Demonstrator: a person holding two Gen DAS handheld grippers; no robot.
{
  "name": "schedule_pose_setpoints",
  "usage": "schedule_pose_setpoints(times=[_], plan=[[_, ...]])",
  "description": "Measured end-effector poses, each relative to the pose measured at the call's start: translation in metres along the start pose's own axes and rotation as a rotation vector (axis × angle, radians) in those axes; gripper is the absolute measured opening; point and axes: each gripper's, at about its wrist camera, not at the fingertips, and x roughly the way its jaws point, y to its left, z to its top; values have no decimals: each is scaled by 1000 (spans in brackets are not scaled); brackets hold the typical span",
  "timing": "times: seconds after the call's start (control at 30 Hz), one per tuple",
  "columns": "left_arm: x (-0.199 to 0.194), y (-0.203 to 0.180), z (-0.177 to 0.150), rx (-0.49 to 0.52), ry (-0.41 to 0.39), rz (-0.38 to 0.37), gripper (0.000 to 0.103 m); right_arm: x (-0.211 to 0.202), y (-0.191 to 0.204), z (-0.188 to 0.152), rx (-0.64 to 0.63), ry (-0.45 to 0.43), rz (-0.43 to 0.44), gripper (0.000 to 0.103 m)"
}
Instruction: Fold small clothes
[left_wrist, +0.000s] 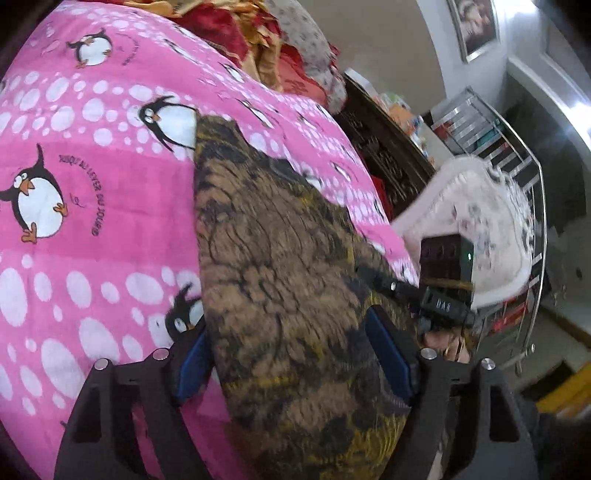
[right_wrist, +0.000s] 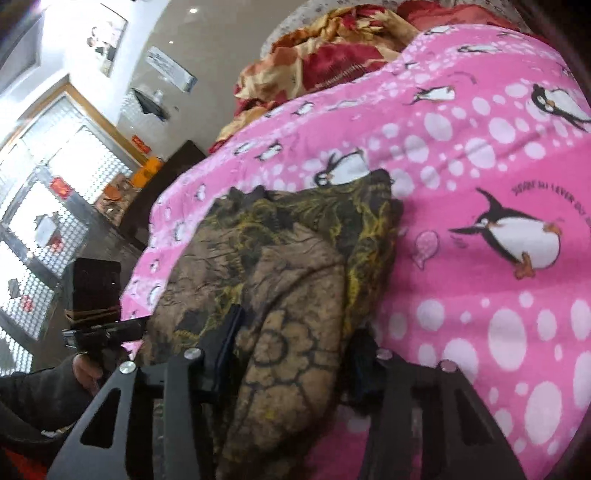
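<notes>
One brown garment (left_wrist: 280, 266), one pink bedsheet (left_wrist: 92, 177), two grippers.

Pink penguin bedspread (left_wrist: 92, 229), steel rack (left_wrist: 517, 177), bright latticed window (right_wrist: 55, 192)

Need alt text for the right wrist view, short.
A brown and yellow patterned garment, partly folded, lies on a pink penguin-print bedsheet, its near end bunched between the right gripper's black fingers. The left gripper shows at the left edge, before a bright window.
</notes>
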Motion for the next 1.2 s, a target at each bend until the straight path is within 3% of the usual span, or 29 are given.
schedule_pose_setpoints(times=[0.03,0.07,0.1,0.17,0.2,0.3,0.4,0.57,0.7,0.8,0.87,0.93,1.0,1.13,1.2], plan=[[0,0,-1,-10,-18,20,49,1,0,1,2,1,-8,48],[1,1,-1,-18,-27,55,26,1,0,0,-3,4,-16,48],[1,4,-2,-42,-32,121,13,2,3,0,-11,7,-25,47],[-5,10,-3,-80,-55,128,0,2,9,-1,-26,14,-34,36],[-8,5,-3,-47,-62,162,0,2,12,-1,-26,24,-23,27],[-15,-12,-2,58,-66,225,0,3,21,0,12,23,-39,24],[-31,-7,6,87,-63,229,0,7,23,-3,68,11,-32,23],[-85,21,20,79,-121,269,0,49,53,-1,81,35,49,21],[-133,55,25,67,-177,355,0,106,100,12,0,57,97,21],[-140,88,16,-2,-159,367,0,137,129,16,-94,55,61,21],[-134,101,6,-21,-154,375,15,143,129,13,-98,52,36,23],[-137,107,2,-40,-181,344,16,137,120,12,-43,44,46,33],[-138,106,3,-47,-175,340,16,127,118,9,-9,50,45,36],[-167,88,1,8,-213,444,16,89,129,-5,-49,21,-27,36],[-179,73,2,25,-247,465,16,69,145,-12,-112,7,-114,36]])
